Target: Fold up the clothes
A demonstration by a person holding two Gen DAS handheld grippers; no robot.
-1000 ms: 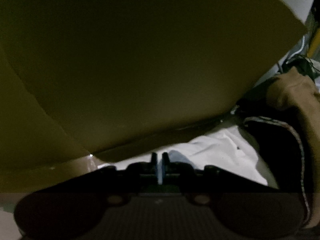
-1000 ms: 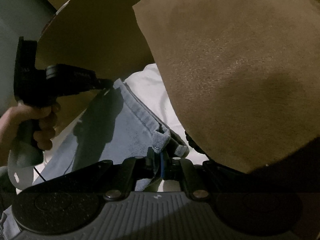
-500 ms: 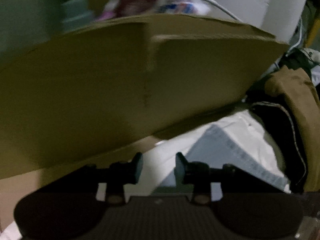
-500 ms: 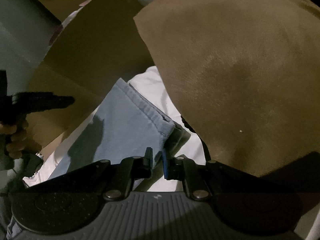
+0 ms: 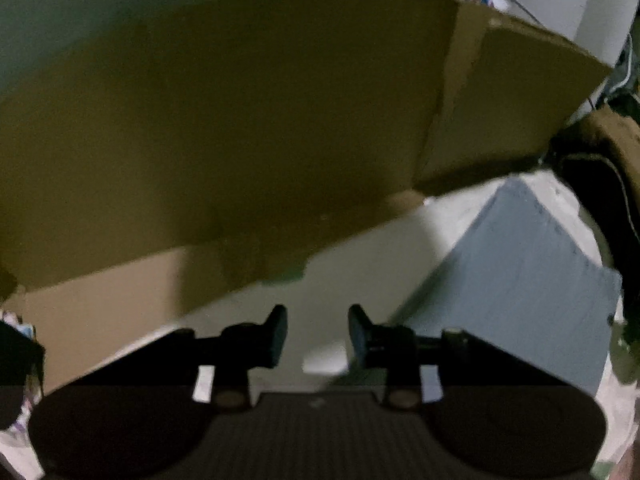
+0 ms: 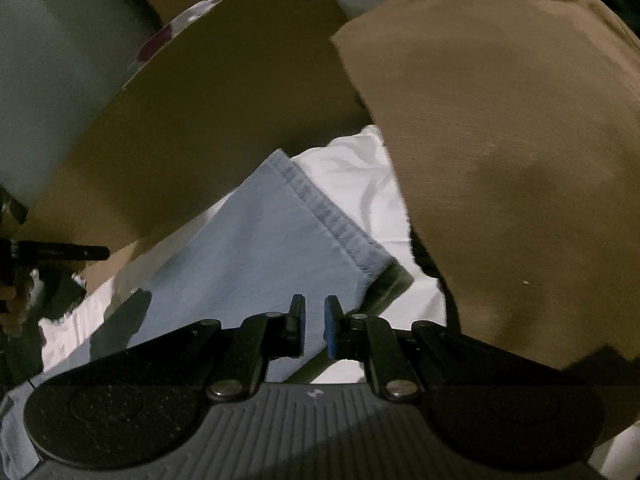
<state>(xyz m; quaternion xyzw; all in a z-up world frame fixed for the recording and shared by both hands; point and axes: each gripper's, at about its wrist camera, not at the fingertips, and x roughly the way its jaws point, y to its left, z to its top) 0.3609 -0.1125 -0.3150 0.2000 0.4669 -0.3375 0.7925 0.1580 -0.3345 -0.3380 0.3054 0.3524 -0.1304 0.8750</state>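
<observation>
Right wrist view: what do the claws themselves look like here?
Right claw: black linkage arms with silver pivot screws on a ribbed grey base; one black pad, one blue. Left claw: a slim black bar at the left edge.

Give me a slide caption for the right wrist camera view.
Right gripper hovers with narrowly parted jaws over light blue jeans on a white sheet, between a cardboard panel and a brown garment.

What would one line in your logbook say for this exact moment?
task: fold clothes | left gripper: open, jaws just been opening, nothing between | right gripper: barely apart over blue garment, not gripping
</observation>
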